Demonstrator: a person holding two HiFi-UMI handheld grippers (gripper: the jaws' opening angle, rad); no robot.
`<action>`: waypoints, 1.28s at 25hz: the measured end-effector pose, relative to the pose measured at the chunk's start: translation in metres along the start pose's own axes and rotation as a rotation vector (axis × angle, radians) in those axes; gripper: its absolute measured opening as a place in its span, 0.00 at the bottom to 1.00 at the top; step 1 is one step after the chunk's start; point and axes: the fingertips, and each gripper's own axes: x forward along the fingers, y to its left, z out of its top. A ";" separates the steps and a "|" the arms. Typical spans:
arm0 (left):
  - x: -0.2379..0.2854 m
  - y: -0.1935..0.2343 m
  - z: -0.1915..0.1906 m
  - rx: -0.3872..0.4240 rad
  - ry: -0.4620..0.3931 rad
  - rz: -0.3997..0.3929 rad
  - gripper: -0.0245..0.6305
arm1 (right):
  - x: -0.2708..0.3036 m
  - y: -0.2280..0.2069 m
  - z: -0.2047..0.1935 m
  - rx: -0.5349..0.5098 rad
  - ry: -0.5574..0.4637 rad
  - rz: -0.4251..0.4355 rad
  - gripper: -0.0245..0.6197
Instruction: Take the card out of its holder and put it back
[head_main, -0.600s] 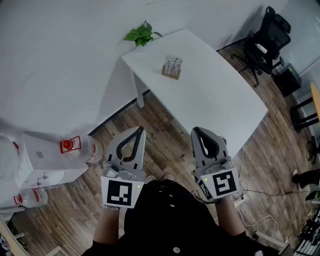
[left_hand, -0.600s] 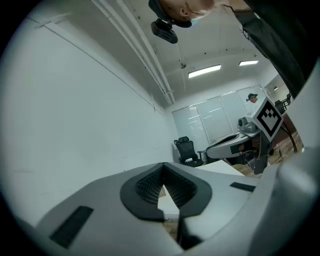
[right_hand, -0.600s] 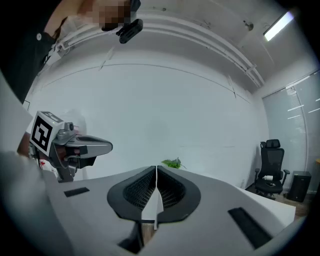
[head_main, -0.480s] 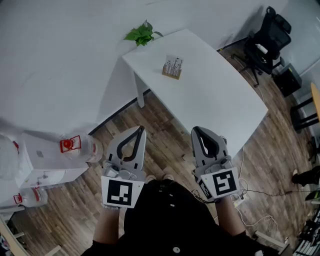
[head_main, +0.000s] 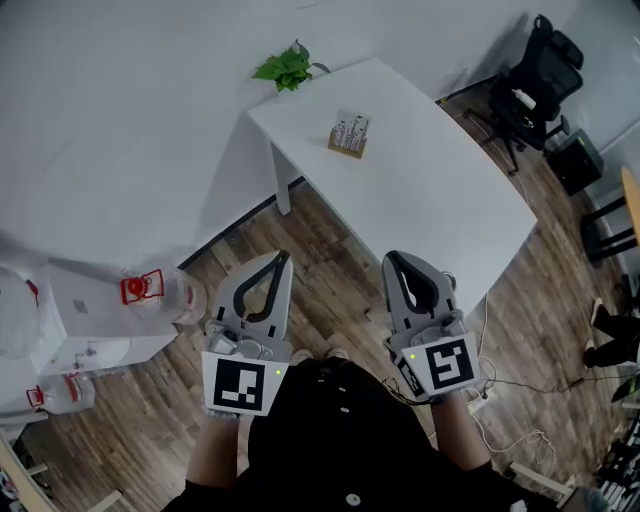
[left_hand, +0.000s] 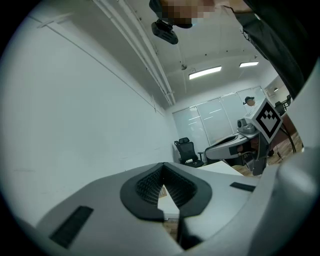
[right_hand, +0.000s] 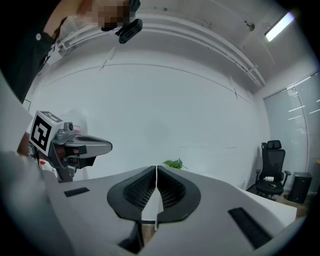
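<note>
A small wooden card holder (head_main: 346, 145) with a white printed card (head_main: 352, 128) upright in it stands on the far part of the white table (head_main: 420, 205). Both grippers hang close to the person's body, well short of the table and over the wooden floor. My left gripper (head_main: 280, 258) is shut with nothing between its tips. My right gripper (head_main: 391, 261) is also shut and empty. In the left gripper view the left gripper (left_hand: 162, 166) has its tips together, and the right gripper (right_hand: 156, 168) shows the same in its own view.
A potted green plant (head_main: 285, 66) stands past the table's far corner. Water bottles (head_main: 150, 292) and a white dispenser (head_main: 85, 325) sit on the floor at left. A black office chair (head_main: 535, 80) is at right. Cables (head_main: 510, 390) lie on the floor.
The view has shifted very slightly; table and holder sit a touch further right. Both grippers stay where they were, shut.
</note>
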 end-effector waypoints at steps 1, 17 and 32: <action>-0.001 0.000 0.000 -0.005 0.001 -0.001 0.06 | 0.000 0.001 0.001 0.001 -0.001 -0.002 0.11; -0.025 0.028 -0.004 0.005 -0.040 -0.016 0.06 | 0.009 0.029 0.012 0.001 -0.029 -0.043 0.11; -0.018 0.044 -0.004 0.022 -0.083 -0.028 0.06 | 0.022 0.030 0.015 -0.029 -0.037 -0.074 0.11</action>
